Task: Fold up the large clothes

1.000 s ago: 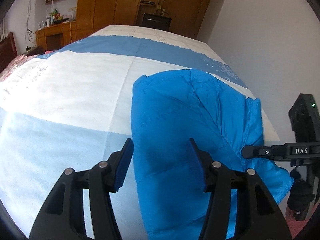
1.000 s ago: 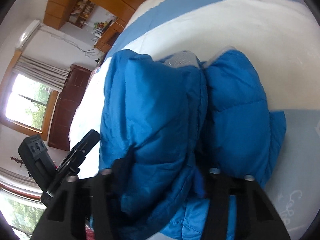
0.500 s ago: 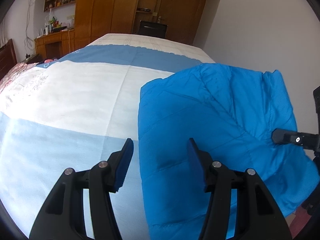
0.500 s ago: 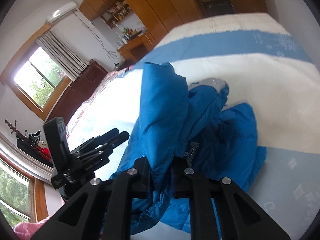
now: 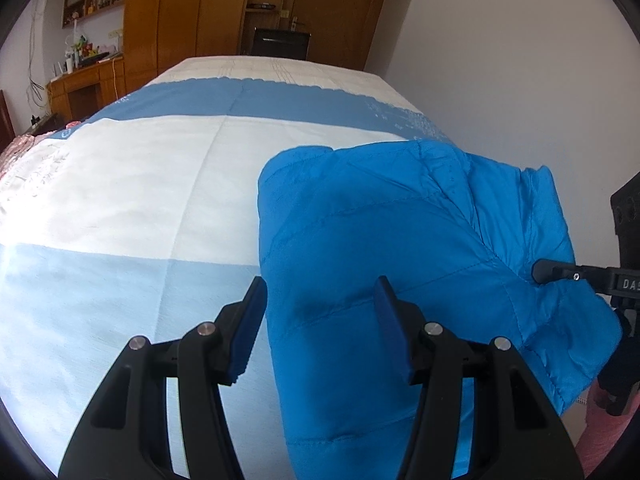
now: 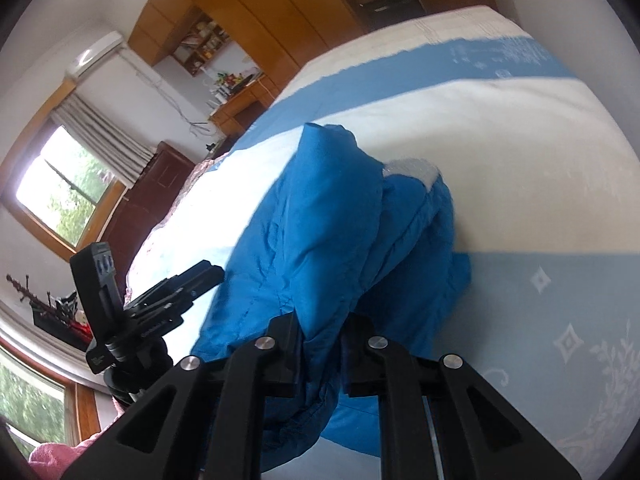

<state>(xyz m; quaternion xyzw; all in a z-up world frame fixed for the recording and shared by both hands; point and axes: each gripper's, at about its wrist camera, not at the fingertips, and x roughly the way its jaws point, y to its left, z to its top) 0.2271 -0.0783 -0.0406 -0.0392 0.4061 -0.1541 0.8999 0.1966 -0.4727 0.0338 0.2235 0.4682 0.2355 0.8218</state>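
A bright blue puffy jacket (image 5: pixel 380 240) lies on the right part of the bed (image 5: pixel 140 184), its right side raised off the cover. My right gripper (image 6: pixel 322 344) is shut on a thick fold of the jacket (image 6: pixel 320 232) and holds it up. In the left wrist view the right gripper (image 5: pixel 540 271) shows as a dark tip pinching the jacket's right edge. My left gripper (image 5: pixel 320 320) hovers over the jacket's left edge with its blue pads apart, and I see no pad pressing on the cloth. From the right wrist view the left gripper (image 6: pixel 208 276) sits just beside the jacket.
The bedcover has white, light blue and darker blue bands. A white wall (image 5: pixel 500 80) runs close along the bed's right side. Wooden wardrobes (image 5: pixel 192 20) and a desk (image 5: pixel 80 84) stand beyond the far end. A window (image 6: pixel 60 196) shows in the right wrist view.
The right gripper has closed on the jacket's fold and lifted it, so the jacket's right side now stands higher and spreads wider. The left gripper has stayed apart over the left edge.
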